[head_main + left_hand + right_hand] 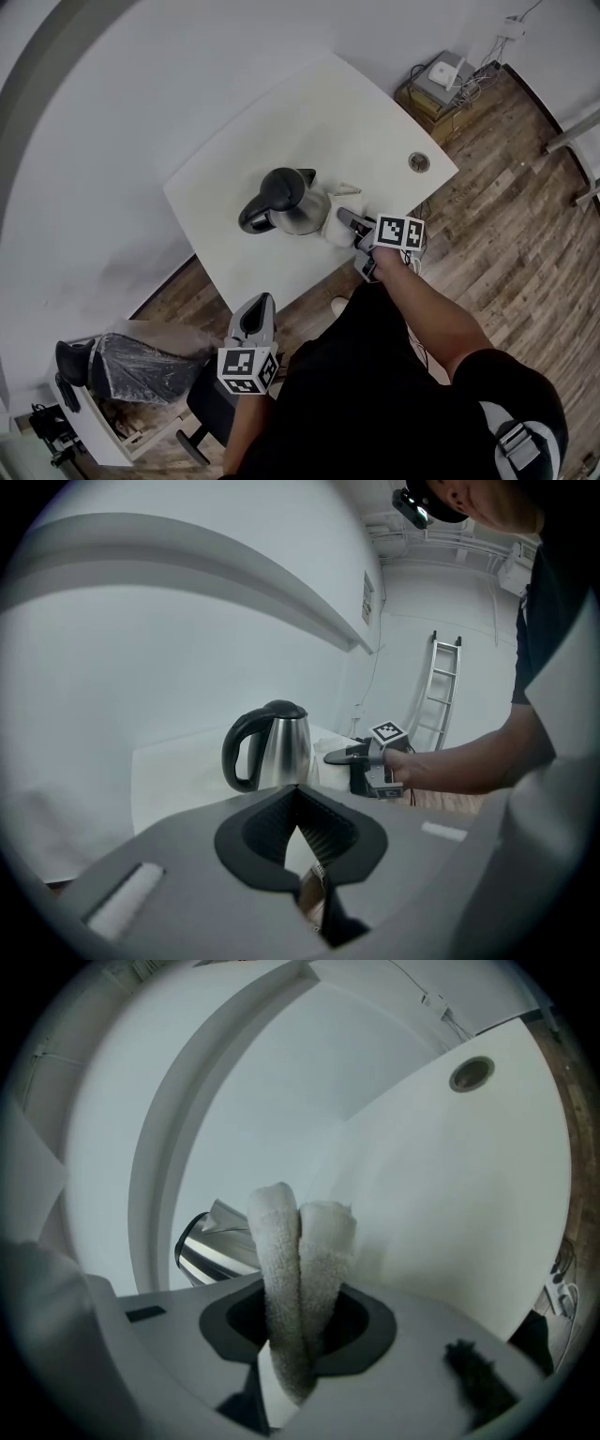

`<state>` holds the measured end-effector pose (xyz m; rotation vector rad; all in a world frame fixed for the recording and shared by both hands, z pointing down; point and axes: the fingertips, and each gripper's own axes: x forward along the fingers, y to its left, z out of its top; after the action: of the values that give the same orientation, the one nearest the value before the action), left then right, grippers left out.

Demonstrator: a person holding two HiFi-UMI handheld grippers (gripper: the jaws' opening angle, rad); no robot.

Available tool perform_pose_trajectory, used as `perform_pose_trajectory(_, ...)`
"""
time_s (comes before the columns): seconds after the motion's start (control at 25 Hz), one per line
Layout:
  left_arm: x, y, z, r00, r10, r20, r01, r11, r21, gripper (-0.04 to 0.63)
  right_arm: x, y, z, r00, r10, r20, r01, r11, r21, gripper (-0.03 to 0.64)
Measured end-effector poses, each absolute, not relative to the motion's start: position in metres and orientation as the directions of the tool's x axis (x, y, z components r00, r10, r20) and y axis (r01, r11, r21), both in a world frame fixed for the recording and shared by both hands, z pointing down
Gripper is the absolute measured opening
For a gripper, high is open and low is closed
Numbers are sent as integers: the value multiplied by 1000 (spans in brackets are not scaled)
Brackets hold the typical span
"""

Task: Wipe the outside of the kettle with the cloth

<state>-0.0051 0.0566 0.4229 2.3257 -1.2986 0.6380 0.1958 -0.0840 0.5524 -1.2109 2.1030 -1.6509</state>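
The steel kettle (284, 200) with its black lid and handle stands upright near the front edge of the white bench (356, 122); the handle points left. The right gripper (349, 220) is clenched on a folded white cloth (300, 1251), which sticks up between its jaws; the cloth sits at the kettle's right side, though whether it touches the metal cannot be told. The left gripper (257, 311) hangs off the bench's front edge, well apart from the kettle; its jaws are pressed together with nothing between them.
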Motion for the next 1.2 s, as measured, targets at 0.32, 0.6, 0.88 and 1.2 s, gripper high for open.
perform_pose_trajectory(0.32, -5, 53, 430, 460, -665, 588, -863, -491, 120, 8, 202, -79, 590, -613, -672, 416, -547, -19, -837, 98)
perform_pose_trajectory(0.6, -7, 46, 428, 465, -664, 586, -859, -498, 116, 8, 202, -83, 553, -613, -696, 373, -588, 89, -804, 98)
perform_pose_trajectory(0.88, 15, 37, 425, 504, -648, 572, -831, -544, 115, 8, 194, -99, 434, -626, -723, 292, -765, 497, -410, 98)
perform_pose_trajectory(1.2, 20, 24, 422, 497, -673, 548, -846, -517, 132, 8, 183, -107, 415, -668, -661, 342, -744, 597, -300, 98)
